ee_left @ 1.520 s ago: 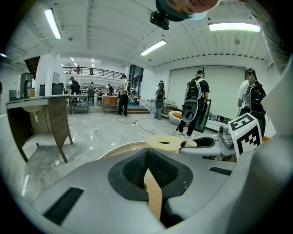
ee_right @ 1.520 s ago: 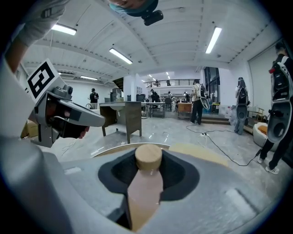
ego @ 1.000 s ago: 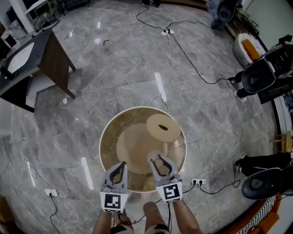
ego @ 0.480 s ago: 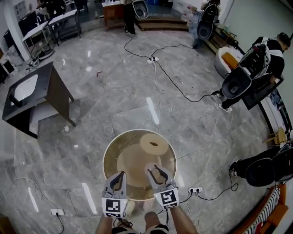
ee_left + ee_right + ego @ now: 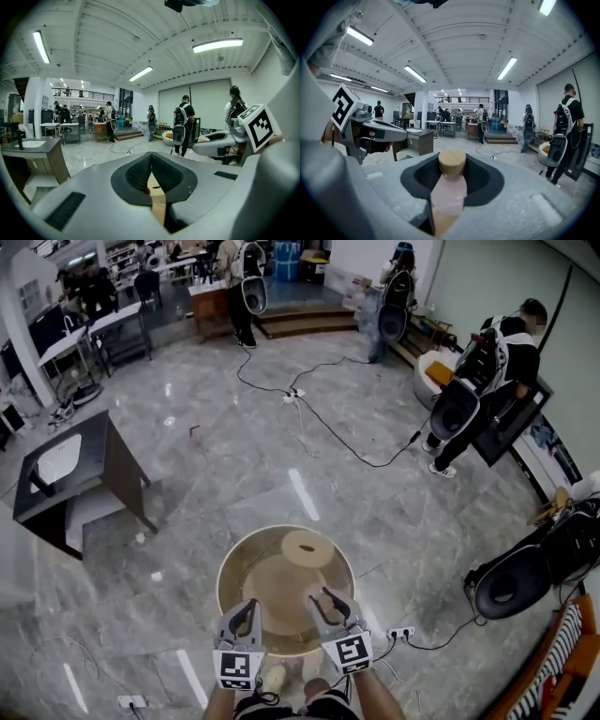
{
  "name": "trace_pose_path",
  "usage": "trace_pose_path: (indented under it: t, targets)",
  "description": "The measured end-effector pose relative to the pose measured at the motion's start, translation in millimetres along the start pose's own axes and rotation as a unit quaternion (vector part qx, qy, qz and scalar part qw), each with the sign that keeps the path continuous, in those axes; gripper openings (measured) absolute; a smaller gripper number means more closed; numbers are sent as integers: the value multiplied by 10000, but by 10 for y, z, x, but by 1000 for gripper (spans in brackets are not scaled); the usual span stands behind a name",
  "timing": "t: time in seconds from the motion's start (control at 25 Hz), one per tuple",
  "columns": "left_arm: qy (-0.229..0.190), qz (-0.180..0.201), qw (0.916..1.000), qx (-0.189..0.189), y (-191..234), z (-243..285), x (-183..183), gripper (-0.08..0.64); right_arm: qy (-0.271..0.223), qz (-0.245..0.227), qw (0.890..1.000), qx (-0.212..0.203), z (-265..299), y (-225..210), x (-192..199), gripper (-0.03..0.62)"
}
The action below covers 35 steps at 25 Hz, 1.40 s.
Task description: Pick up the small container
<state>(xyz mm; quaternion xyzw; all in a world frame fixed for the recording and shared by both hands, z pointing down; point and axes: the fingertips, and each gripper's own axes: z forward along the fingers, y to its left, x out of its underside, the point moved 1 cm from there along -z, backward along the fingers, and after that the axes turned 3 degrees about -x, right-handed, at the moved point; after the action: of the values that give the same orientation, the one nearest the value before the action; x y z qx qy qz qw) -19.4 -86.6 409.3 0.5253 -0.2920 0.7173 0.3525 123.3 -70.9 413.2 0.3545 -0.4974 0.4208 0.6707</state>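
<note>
Pink-bodied small container (image 5: 450,190) with cork stopper (image 5: 452,162): held in my right gripper (image 5: 327,600). The jaws stand partly apart and press on both sides of it. The stopper sits out at the jaw tips and the body runs back toward the camera.

Left gripper (image 5: 245,608): jaws closed tip to tip, nothing between them. It is level with the right gripper and just beside it.

Round glass-topped counter (image 5: 228,563): seen below both grippers, which hang over its near edge. A pale wooden disc (image 5: 307,548) shows at its far side.

Head view only: the counter, the grey marble floor (image 5: 206,456) and the cables across it. The container is just a pale blur between the right jaws.

Right gripper view only: the container's colour and stopper, with the left gripper at the picture's left.

Left gripper view only: the closed jaws, with the right gripper's marker cube (image 5: 259,126) at the picture's right.
</note>
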Motion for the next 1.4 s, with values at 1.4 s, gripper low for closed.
trace_pose_path:
  t: [1.4]
  targets:
    - [-225,26,9996,196,-190,-926,-183,18,-6,55,9979,638,-1144,342,-203,127]
